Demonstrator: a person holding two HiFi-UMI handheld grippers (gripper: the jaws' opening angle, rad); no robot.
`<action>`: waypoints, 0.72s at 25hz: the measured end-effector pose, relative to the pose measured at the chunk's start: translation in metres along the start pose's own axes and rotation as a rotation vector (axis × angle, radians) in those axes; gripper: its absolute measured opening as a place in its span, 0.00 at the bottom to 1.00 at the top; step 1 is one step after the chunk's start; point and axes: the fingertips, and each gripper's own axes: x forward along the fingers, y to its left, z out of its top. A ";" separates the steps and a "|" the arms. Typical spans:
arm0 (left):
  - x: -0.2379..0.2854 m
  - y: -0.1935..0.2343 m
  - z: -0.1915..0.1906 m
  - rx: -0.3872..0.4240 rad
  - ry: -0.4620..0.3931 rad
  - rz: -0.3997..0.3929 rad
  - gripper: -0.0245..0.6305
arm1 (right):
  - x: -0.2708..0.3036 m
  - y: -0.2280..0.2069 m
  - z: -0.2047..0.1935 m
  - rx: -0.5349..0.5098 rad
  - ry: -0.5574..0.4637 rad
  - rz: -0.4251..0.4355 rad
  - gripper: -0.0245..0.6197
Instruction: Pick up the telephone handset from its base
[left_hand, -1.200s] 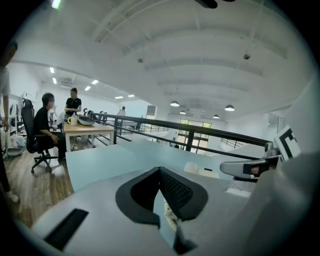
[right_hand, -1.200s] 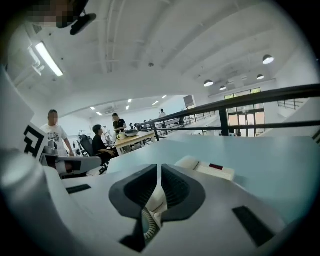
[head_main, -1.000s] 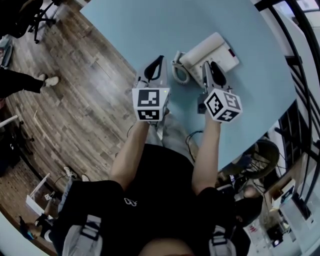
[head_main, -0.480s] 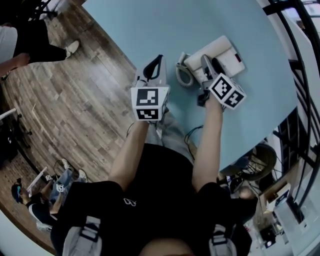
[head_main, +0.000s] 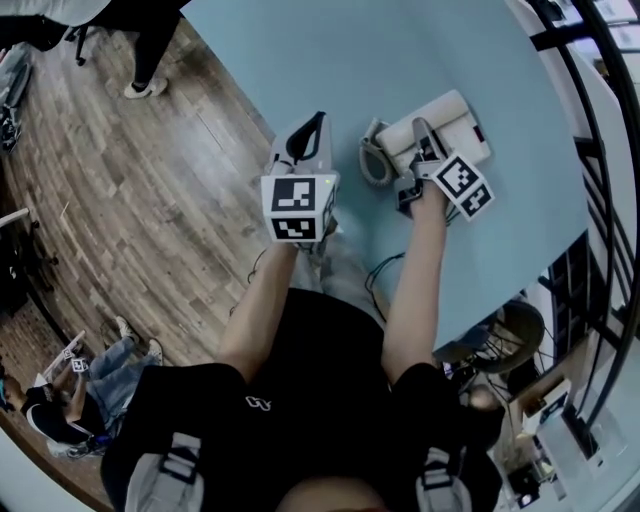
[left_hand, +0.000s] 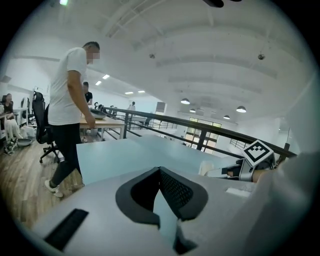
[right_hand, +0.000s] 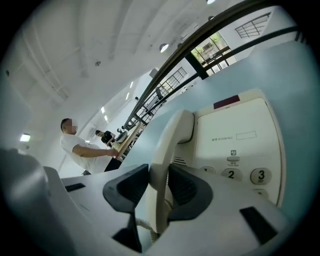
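A white telephone base (head_main: 458, 118) lies on the light blue table (head_main: 300, 50), with its handset (head_main: 398, 140) resting along the base's left side. In the right gripper view the handset (right_hand: 167, 145) runs upright between the two dark pads, beside the keypad of the base (right_hand: 240, 135). My right gripper (right_hand: 159, 186) is closing and both pads touch the handset's sides. In the head view that right gripper (head_main: 420, 145) sits low over the phone. My left gripper (head_main: 312, 125) hovers to the left of the phone, shut and holding nothing; the left gripper (left_hand: 160, 172) points out over bare table.
A coiled cord (head_main: 375, 165) loops on the table left of the base. The table edge and wooden floor (head_main: 130, 200) lie to the left. A person in a white shirt (left_hand: 70, 100) stands beyond the table's far side. Black railings (head_main: 600, 150) run on the right.
My right gripper rolled and dropped onto the phone, and its jaws now sit around the handset. My left gripper drifted slightly. The person on the floor walked along the far side.
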 end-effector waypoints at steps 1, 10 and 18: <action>-0.001 0.000 0.003 0.001 -0.006 -0.001 0.04 | -0.001 0.002 0.001 0.013 -0.015 0.008 0.20; -0.015 -0.011 0.042 0.022 -0.075 -0.031 0.04 | -0.034 0.060 0.016 -0.188 -0.112 0.082 0.16; -0.040 -0.043 0.091 0.062 -0.191 -0.082 0.04 | -0.106 0.132 0.051 -0.529 -0.285 0.117 0.16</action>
